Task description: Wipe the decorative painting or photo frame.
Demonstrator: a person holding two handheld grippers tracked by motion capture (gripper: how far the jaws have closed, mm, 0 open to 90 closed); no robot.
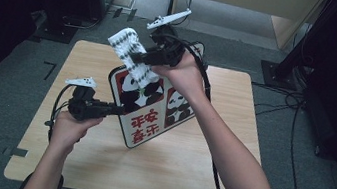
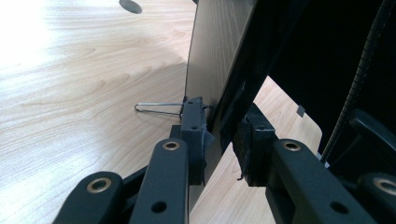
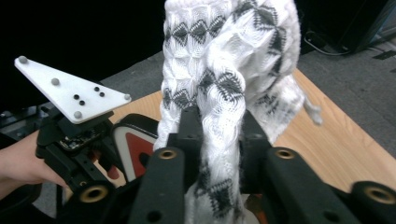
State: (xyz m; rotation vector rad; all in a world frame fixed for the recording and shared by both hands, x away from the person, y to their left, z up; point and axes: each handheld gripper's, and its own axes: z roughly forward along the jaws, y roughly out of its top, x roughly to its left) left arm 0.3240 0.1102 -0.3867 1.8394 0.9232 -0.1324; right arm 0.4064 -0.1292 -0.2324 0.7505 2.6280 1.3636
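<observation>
Left gripper (image 1: pixel 112 110) clamps the panda board (image 1: pixel 153 117) edge. Right gripper (image 3: pixel 219 135), above the board, clamps the knitted cloth (image 3: pixel 224 60). The left gripper view alone shows the board's plain back.

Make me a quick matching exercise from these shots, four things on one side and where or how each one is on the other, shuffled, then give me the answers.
Things:
1. panda picture board
2. white knitted cloth
3. wooden table
4. grey three-cornered plate

States:
A. pinched between the right gripper's jaws, held up in the air
B. sits on top of the left gripper
C. tilted up on edge, its side clamped by the left gripper
D. lies flat under everything

Pairs: 1-C, 2-A, 3-D, 4-B
</observation>
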